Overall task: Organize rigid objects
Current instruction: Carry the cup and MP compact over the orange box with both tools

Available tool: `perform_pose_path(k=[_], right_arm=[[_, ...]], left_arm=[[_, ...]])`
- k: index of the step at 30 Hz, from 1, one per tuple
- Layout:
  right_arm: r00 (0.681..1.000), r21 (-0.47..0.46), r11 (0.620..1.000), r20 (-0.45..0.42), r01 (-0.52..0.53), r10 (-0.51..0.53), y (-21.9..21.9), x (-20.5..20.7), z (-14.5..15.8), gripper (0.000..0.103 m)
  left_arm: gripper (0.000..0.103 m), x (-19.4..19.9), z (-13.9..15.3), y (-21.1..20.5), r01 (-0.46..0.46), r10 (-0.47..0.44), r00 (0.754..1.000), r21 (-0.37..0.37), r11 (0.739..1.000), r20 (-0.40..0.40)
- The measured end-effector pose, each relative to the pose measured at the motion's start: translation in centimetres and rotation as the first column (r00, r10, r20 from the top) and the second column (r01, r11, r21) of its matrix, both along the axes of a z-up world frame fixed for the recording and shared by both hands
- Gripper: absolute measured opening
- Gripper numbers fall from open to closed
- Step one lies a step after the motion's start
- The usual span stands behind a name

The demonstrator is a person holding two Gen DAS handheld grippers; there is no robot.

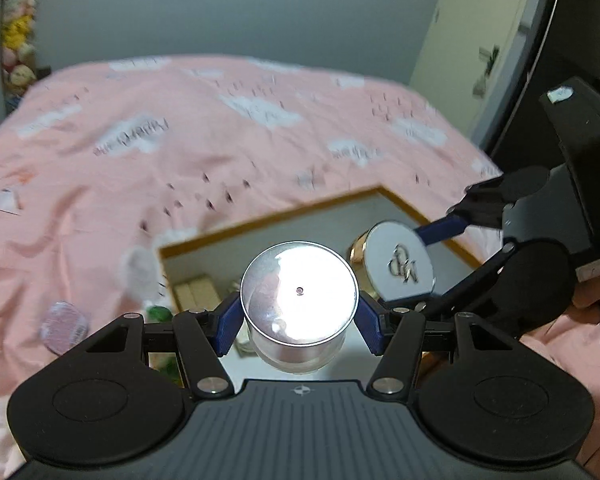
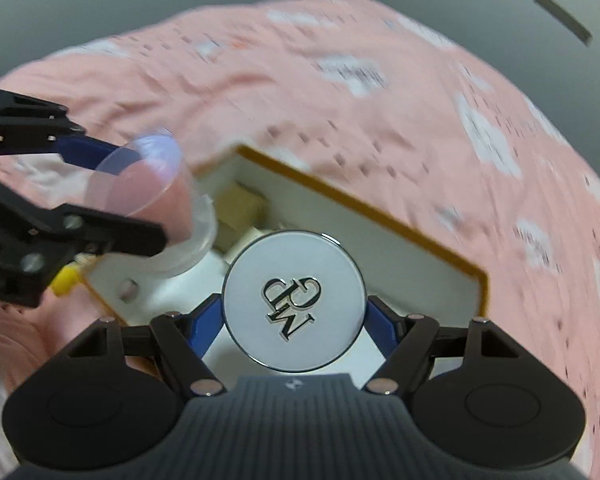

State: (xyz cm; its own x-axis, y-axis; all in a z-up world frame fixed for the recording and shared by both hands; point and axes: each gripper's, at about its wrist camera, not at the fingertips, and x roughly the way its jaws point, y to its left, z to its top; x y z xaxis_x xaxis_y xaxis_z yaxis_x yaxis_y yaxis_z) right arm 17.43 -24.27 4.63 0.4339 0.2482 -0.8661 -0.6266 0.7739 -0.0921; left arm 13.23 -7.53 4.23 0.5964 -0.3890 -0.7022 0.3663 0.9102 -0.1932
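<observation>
My left gripper (image 1: 300, 322) is shut on a clear glass jar with a shiny silver lid (image 1: 299, 294), blue pads on both sides. It hangs over a white box with a gold-brown rim (image 1: 374, 193) that lies on a pink bedspread. Just right of it, my right gripper (image 1: 414, 266) is shut on a gold jar with a white monogrammed lid (image 1: 400, 264). The right wrist view shows that white lid (image 2: 294, 300) between my right gripper's (image 2: 296, 322) pads, above the box (image 2: 384, 218). My left gripper (image 2: 134, 196) with the clear jar (image 2: 152, 200) is at its left.
The pink bedspread (image 1: 180, 160) surrounds the box. Small cardboard boxes (image 1: 196, 292) and a green item (image 1: 160, 314) lie inside it. A pale pink disc (image 1: 64, 326) rests on the bed at left. A yellow object (image 2: 66, 280) lies by the box. Stuffed toys (image 1: 18, 40) are stacked far left.
</observation>
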Motion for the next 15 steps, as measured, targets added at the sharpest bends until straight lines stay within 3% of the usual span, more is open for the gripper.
perform_pose_path(k=[8,15], right_arm=[[0.994,-0.037,0.998,-0.100,0.048,-0.051,-2.9,2.4,-3.7,0.074],[0.988,-0.043,0.998,-0.149,0.043,-0.049,-3.0,3.9,-5.9,0.074]], left_arm=[[0.069,3.9,-4.0,-4.1,0.100,-0.083,0.985,0.109,0.989,-0.151],[0.069,4.4,-6.1,-6.1,0.189,-0.141,0.961,0.195,0.962,-0.236]])
